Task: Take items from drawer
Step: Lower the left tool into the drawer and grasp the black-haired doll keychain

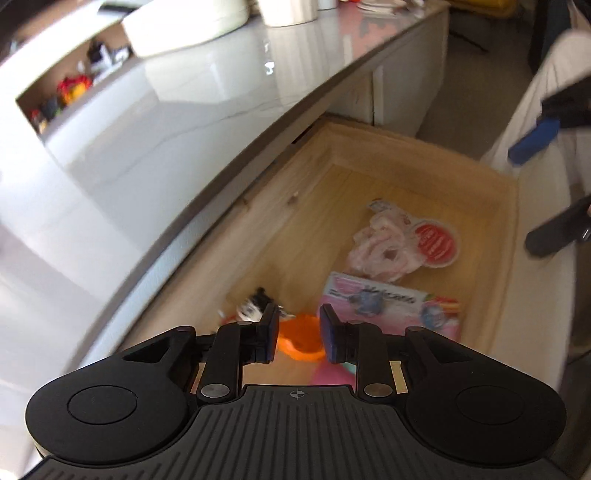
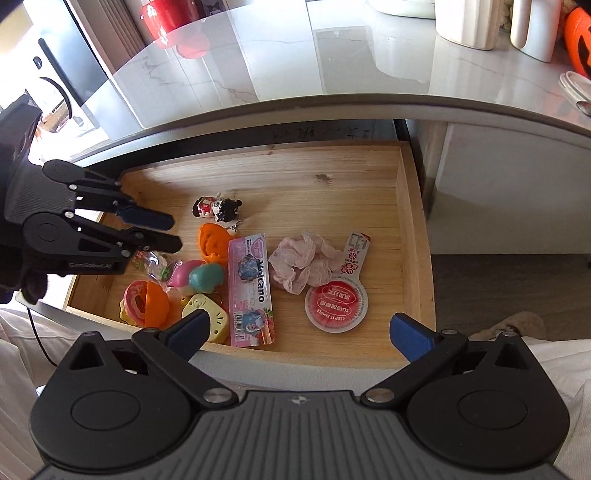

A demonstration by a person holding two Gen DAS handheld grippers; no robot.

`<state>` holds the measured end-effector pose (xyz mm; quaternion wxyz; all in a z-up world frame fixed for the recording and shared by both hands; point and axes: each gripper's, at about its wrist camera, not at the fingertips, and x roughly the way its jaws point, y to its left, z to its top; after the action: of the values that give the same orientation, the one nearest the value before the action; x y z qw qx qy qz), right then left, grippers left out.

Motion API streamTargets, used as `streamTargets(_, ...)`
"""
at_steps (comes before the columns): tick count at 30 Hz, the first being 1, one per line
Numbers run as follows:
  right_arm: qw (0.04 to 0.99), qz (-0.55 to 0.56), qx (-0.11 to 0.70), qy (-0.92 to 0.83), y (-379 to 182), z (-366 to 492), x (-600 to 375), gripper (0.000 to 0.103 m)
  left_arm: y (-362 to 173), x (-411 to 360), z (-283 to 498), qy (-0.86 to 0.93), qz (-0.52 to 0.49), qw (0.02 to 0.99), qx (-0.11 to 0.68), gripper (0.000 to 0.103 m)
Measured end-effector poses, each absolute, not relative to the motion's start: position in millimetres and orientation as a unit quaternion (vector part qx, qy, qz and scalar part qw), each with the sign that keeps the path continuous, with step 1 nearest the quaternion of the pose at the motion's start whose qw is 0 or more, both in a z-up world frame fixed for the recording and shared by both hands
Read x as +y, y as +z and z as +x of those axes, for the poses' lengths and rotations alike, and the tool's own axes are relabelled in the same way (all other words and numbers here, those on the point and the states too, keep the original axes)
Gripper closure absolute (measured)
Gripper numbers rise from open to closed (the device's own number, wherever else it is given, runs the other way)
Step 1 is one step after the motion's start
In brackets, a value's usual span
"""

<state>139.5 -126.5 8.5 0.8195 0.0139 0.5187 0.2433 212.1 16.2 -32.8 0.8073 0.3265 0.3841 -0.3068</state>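
The wooden drawer (image 2: 417,240) stands pulled out under a white counter. In it lie a keychain figure pair (image 2: 218,208), an orange pumpkin-shaped cup (image 2: 212,242), a pink "Volcano" packet (image 2: 249,291), a pink scrunchie (image 2: 303,266), a red round sealed lid (image 2: 336,302) and several small toys (image 2: 203,277) at the left. My left gripper (image 2: 168,230) hovers open over the drawer's left side, and in its own view my left gripper (image 1: 300,334) frames the orange cup (image 1: 301,341) without touching it. My right gripper (image 2: 301,328) is wide open above the drawer's front edge, holding nothing.
The glossy counter (image 2: 295,55) overhangs the drawer's back and carries a red pot (image 2: 166,18), white containers (image 2: 469,22) and an orange pumpkin bucket (image 2: 580,40). Light trousers (image 2: 554,369) of the person show at the front. A cabinet door (image 2: 498,192) is to the right.
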Motion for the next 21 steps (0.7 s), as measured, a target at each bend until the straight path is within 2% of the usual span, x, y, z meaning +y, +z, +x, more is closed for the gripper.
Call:
streamTargets(2,0.822,0.014,0.514,0.245,8.5,138.1,-126.8,0.0,-47.1,13.3,208.6,-0.286,0.417,0.794,0.338,0.074)
streamTargets(4,0.817,0.021,0.517,0.256,6.3,141.3,-129.5,0.0,-60.2,16.4,208.7,-0.279,0.462,0.781,0.315,0.08)
streamTargets(14,0.804,0.034,0.529,0.271,4.2,146.3,-132.1,0.0,-93.8,12.5,231.4,-0.295,0.49,0.747,0.339,0.081)
streamTargets(17,0.803,0.035,0.53,0.271,5.2,146.8,-132.8,0.0,-103.7,9.9,233.7,-0.291,0.509,0.74,0.329,0.077)
streamTargets(19,0.803,0.035,0.53,0.271,5.4,146.6,-132.4,0.0,-108.4,9.7,236.1,-0.288,0.517,0.736,0.328,0.066)
streamTargets(21,0.803,0.035,0.529,0.271,6.0,146.5,-132.2,0.0,-110.8,10.1,237.7,-0.283,0.521,0.739,0.321,0.069)
